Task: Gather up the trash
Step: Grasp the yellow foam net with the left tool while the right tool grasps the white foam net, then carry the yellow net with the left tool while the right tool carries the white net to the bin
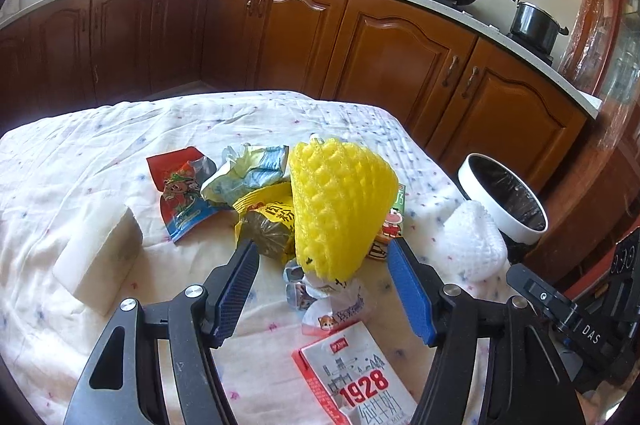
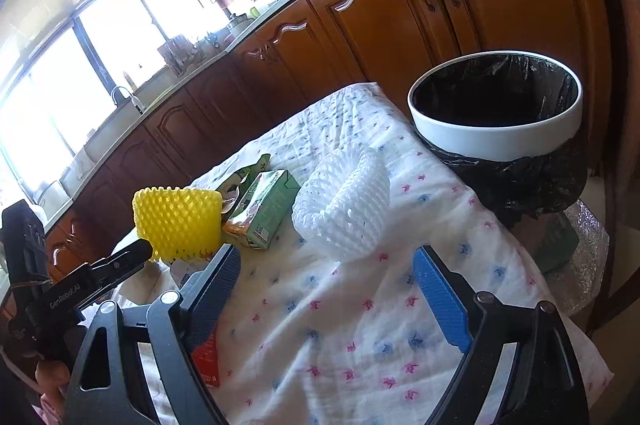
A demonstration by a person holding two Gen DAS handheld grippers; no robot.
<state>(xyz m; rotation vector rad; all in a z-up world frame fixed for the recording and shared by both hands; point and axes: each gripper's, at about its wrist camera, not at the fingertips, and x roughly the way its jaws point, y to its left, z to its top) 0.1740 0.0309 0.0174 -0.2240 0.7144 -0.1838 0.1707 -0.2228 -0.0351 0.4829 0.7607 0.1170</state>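
Observation:
A pile of trash lies on the cloth-covered table (image 1: 80,153). A yellow foam fruit net (image 1: 340,209) stands in front of my open, empty left gripper (image 1: 322,253), between its fingertips. It also shows in the right wrist view (image 2: 178,223). Around it lie a red snack wrapper (image 1: 180,197), a yellow packet (image 1: 264,221), a crumpled blue-white bag (image 1: 248,173) and a red-white carton (image 1: 352,381). A white foam net (image 2: 344,207) lies just ahead of my open, empty right gripper (image 2: 326,261). A green drink carton (image 2: 266,209) lies left of it.
A white-rimmed bin (image 2: 496,133) with a black liner stands off the table's far right edge, also in the left wrist view (image 1: 504,201). A white foam block (image 1: 100,257) lies at the left. Wooden cabinets (image 1: 360,65) run behind the table.

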